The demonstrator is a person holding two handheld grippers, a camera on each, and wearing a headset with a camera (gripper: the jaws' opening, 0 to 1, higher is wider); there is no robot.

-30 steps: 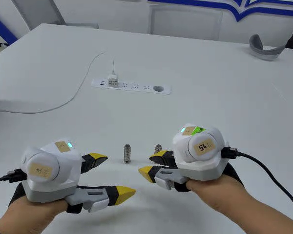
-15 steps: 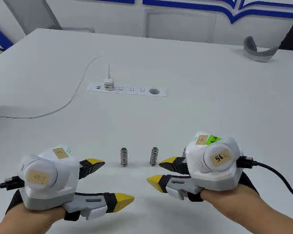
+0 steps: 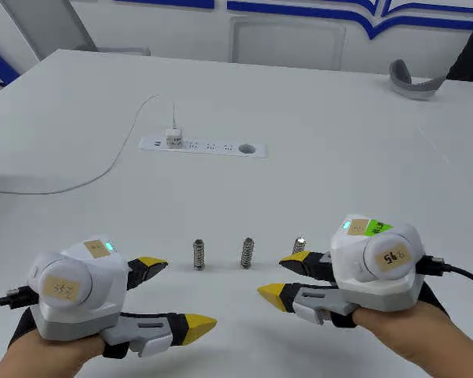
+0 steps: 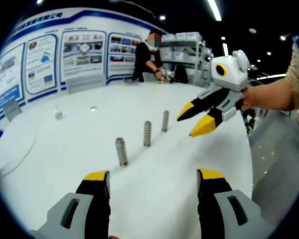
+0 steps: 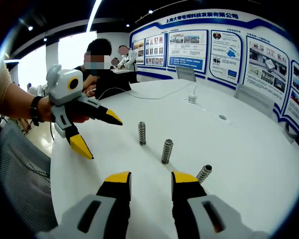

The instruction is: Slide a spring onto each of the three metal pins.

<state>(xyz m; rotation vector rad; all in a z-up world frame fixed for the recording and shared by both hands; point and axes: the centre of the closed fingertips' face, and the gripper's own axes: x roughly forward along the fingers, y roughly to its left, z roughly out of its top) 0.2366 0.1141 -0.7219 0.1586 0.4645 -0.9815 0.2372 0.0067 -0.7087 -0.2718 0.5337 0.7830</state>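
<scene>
Backed off rightward since a second ago with the right gripper (image 3: 277,276), jaws parted and empty — leaves the third pin (image 3: 299,246) uncovered by its tip. Likewise parted and empty on the left gripper (image 3: 181,291), parked short of the row to avoid knocking it. Springs seemingly seated on that one, the middle pin (image 3: 247,253) and the left pin (image 3: 199,254)

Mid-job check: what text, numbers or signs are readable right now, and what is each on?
"95": paper sticker on the body of the right claw, as it reads in the head view.
Second sticker, on the body of the left claw: handwritten digits, too blurred to read.
Blue wall heading and posters: too small to read.
</scene>
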